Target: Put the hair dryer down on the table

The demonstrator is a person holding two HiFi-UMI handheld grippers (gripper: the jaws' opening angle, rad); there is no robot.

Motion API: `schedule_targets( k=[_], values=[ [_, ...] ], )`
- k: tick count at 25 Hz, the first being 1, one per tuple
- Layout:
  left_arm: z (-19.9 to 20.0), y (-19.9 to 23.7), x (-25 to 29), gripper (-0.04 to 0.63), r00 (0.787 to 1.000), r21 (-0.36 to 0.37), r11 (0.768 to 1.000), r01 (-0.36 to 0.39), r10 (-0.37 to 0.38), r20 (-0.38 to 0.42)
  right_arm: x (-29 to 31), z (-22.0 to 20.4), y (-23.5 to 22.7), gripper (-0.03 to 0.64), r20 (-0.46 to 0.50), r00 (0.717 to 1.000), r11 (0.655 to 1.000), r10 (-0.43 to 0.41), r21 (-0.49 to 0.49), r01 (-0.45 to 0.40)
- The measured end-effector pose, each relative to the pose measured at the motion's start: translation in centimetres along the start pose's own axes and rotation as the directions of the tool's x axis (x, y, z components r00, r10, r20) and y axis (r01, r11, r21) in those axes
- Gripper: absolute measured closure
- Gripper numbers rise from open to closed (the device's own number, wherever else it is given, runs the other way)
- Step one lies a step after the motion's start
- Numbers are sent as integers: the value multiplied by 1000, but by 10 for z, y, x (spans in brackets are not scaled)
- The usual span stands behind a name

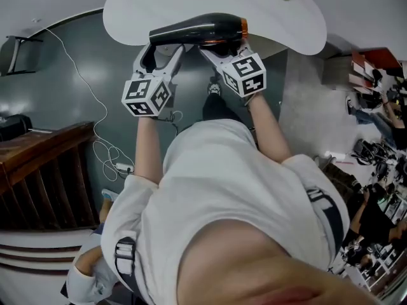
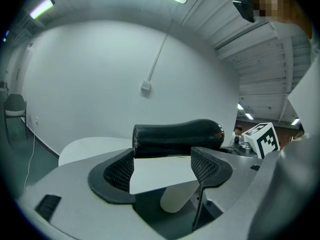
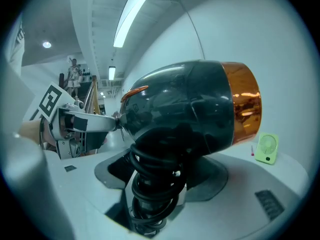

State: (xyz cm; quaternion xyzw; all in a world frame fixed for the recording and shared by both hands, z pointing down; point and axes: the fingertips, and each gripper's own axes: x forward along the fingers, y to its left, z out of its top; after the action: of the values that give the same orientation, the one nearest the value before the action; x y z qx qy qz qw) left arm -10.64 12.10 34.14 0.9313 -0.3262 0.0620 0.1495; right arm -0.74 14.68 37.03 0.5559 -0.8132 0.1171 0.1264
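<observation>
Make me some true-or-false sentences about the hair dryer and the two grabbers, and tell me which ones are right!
1. The black hair dryer has an orange end. True.
2. The left gripper is squeezing the hair dryer. False: its jaws stand wide apart with nothing between them, and the dryer lies just past their tips.
3. The right gripper holds the hair dryer by its handle, which has the black cord wound round it. True.
4. The little fan on the table is red. False: it is light green.
5. The table is square with sharp corners. False: it is white, and the edge that shows is rounded.
</observation>
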Motion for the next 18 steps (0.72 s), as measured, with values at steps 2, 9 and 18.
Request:
schedule_targets(
  k=[2,9,18],
  values=[
    [5,6,16,242,1000,-8,1000,-19,19,-6,12,5,-14,334,-10,1000,1000,21,-2,-21],
    [19,30,70,242,998,-32,997,-68,67,-21,54,19,-61,334,-35,996,997,77,5,-77],
    [30,62,120,242,989,-55,988,-147,146,-20,105,28,-102,334,-58,985,986,164,3,-164]
  ],
)
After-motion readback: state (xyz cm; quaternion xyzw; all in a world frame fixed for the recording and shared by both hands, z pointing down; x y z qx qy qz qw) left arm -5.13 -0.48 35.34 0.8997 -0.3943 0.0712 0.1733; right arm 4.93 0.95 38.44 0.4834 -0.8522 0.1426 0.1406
